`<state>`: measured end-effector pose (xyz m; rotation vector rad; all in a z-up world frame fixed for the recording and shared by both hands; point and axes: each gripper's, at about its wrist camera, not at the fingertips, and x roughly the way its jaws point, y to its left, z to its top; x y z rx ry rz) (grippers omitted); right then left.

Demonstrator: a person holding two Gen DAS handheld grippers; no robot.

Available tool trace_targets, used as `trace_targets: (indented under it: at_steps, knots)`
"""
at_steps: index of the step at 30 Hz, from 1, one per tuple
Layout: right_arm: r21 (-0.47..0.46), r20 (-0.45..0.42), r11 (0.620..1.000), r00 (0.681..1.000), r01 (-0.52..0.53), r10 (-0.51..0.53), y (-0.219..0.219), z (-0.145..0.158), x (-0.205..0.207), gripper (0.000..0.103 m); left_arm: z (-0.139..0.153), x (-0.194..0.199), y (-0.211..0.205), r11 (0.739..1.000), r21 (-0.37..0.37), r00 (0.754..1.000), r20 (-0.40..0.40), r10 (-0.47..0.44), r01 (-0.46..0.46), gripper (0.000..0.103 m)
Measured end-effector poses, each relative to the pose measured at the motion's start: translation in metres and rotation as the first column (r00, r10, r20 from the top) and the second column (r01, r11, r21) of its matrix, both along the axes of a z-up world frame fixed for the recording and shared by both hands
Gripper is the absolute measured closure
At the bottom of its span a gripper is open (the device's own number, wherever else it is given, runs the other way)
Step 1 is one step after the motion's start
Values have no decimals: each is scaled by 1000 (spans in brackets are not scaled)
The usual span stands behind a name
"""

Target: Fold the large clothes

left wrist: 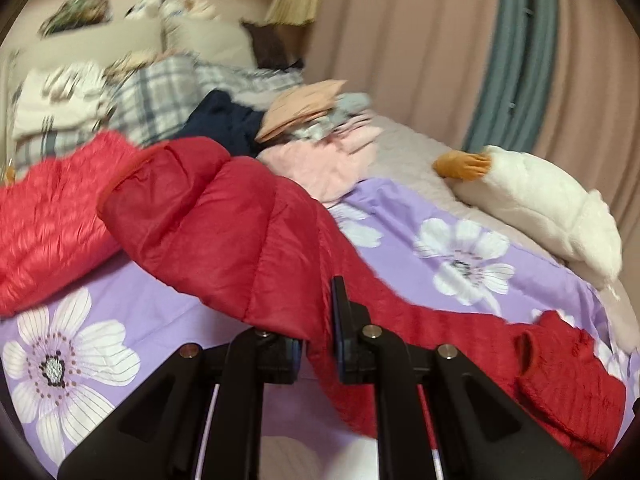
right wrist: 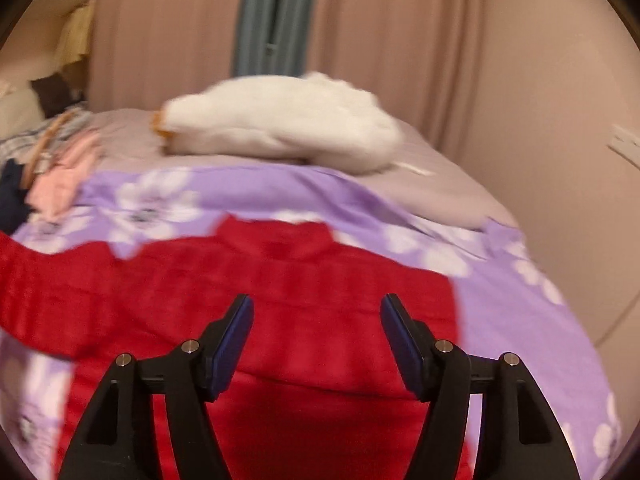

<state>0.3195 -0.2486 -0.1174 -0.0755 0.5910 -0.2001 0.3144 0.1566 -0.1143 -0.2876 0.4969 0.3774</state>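
Bedspread [right wrist: 500, 300] below, left tongs [left wrist: 318, 344] pinch red jacket [left wrist: 224, 216]; right tongs [right wrist: 317, 344] gape.

My puffer jacket [left wrist: 224, 216]: red. Bed cover [left wrist: 460, 240]: lilac, white flower print. Goose plush [left wrist: 540, 208]: white body, orange beak. Curtain [right wrist: 400, 40]: dusty pink. Folded top [left wrist: 332, 160]: pale pink. Blanket [left wrist: 156, 100]: grey-white plaid.

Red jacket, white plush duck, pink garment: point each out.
red jacket [left wrist: 224, 216], left wrist view, on its puffy quilted sleeve.
white plush duck [right wrist: 280, 124], right wrist view, on its body.
pink garment [left wrist: 324, 164], left wrist view, on its middle.
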Motion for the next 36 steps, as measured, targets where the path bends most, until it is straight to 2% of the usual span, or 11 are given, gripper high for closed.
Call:
trace_targets:
  at_steps: [4,10,18,21,24,28,29,31,32,34,36]
  knots:
    - [67,-23,989,991,134,-133,-74,-13,-14,37,24,7,-57,993,99,998,7,-58,57,91]
    - [145,-26,942,953,302,-301,-151,-35,-40,37,32,14,-153,973,128,982,-12,-190,190,91]
    - [143,-51,908,919,393,-390,-195,-62,-51,37,21,20,-270,925,121,933,-43,-358,361,91]
    - [127,-61,894,903,429,-424,-210,-66,-56,37,10,22,-309,902,79,905,-64,-421,425,91]
    - [164,-72,881,896,445,-439,-226,-69,-61,37,-2,22,-353,866,71,868,-89,-488,495,91]
    - [215,-92,864,890,456,-447,-240,-76,-64,37,-19,20,-407,793,-13,787,-116,-606,609,88]
    - [225,-94,861,890,456,-446,-242,-77,-65,37,-24,21,-418,772,-42,763,-124,-634,635,85]
    - [259,-111,848,887,462,-449,-247,-79,-66,37,-34,24,-442,729,-80,703,-212,-679,680,69]
    - [278,-111,844,888,458,-446,-249,-79,-67,37,-36,24,-447,725,-73,695,-237,-679,685,62]
    - [285,-109,847,893,449,-437,-248,-79,-66,37,-36,22,-450,716,-11,691,-252,-677,698,57]
    - [266,-98,858,897,440,-430,-245,-77,-65,37,-31,21,-442,729,50,715,-249,-653,683,33]
